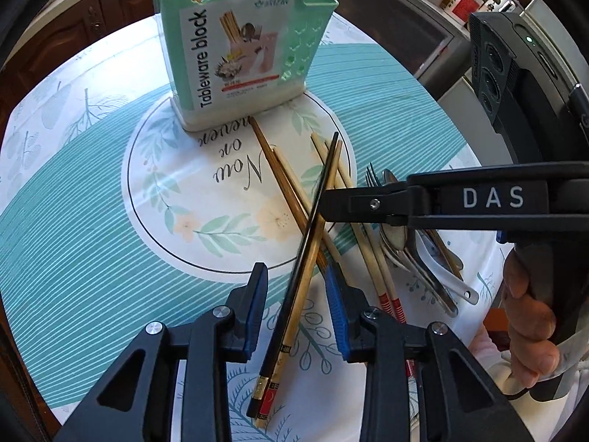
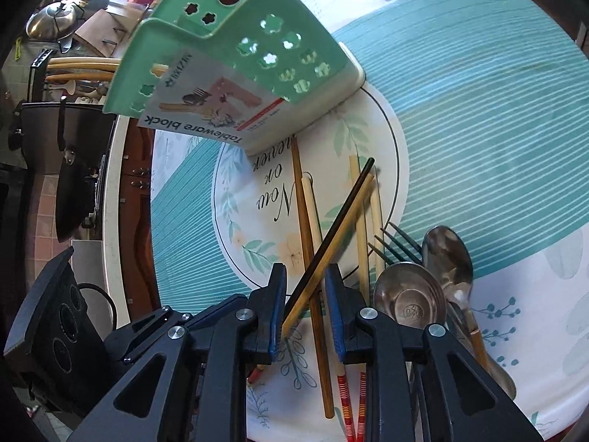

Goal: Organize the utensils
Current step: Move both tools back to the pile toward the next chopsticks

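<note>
A black and a bamboo chopstick [image 1: 294, 294] lie crossed over several other chopsticks on the round tablecloth. My left gripper [image 1: 297, 307] stands open astride this pair near its decorated ends, blue pads clear of it. My right gripper [image 2: 305, 309] straddles the same pair [image 2: 331, 232] and a brown chopstick [image 2: 303, 221], open, with the pair leaning at its left pad. In the left wrist view the right gripper [image 1: 324, 204] comes in from the right. The green utensil holder [image 1: 243, 48] [image 2: 235, 70] stands upright behind the pile.
Two metal spoons [image 2: 408, 298] and a fork [image 2: 397, 243] lie right of the chopsticks, with red-striped chopsticks [image 1: 390, 302] and a white spoon [image 1: 452, 280]. A hand [image 1: 530, 313] grips the right gripper's handle. The table edge [image 2: 110, 191] drops to kitchen cabinets; jars stand on a far counter.
</note>
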Available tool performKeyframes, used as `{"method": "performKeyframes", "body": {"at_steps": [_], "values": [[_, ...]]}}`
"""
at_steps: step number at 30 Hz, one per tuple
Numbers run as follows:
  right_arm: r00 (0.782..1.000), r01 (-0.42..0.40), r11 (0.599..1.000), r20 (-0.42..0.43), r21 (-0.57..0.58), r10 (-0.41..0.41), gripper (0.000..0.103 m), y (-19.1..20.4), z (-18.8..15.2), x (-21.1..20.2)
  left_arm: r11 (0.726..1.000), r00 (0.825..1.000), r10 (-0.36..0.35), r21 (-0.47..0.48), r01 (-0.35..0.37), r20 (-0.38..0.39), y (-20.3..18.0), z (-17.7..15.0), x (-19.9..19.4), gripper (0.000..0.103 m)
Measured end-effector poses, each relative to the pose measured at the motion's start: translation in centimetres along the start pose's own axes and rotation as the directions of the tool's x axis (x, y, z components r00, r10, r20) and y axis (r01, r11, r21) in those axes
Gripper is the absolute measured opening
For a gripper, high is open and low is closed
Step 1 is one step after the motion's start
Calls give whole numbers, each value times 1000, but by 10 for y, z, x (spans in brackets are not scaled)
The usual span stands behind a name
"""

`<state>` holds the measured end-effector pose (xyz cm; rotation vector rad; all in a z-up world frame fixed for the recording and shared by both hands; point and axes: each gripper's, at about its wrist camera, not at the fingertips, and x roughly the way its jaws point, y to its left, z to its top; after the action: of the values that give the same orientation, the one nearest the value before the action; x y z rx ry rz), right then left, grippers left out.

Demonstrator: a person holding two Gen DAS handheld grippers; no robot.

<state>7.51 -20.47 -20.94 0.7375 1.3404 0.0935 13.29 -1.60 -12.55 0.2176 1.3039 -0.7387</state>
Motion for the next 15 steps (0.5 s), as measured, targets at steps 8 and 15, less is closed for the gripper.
{"method": "performKeyframes", "body": {"at_steps": [8,15], "values": [[1000,17,1000,14,10,-17,22,3,-2,18,999,999,-31,28,32,-36,0,5,13,26],[999,15,1000,32,11,-15,22,3,-4,27,998,997,-52,31,54,-64,2,9,25,22]]}}
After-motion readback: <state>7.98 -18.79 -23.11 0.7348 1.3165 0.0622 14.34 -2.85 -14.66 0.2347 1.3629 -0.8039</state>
